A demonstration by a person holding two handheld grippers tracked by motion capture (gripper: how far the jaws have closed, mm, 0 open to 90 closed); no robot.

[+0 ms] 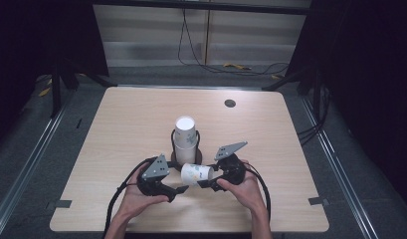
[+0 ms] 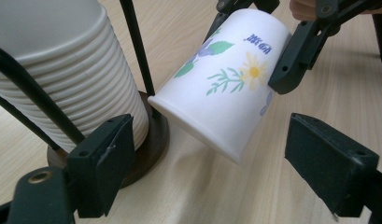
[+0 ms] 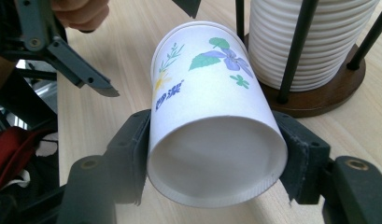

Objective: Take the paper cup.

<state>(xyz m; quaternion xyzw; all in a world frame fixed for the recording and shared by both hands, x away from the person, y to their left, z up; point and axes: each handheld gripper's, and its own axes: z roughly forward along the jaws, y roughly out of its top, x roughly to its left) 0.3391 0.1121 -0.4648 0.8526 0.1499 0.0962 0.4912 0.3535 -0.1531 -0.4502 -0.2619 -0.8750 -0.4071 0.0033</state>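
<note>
**Right gripper view: paper cup held sideways, at risk of crushing**

Right gripper view: the right gripper is clamping the flowered paper cup near its rim, low in the frame, lying on its side. Squeezing harder is likely to dent the thin wall. In the left gripper view, the left gripper is standing open, empty, below the cup's base. Beyond, the stack of cups in its holder is sitting mid-frame; swinging the cup could knock it.
</note>
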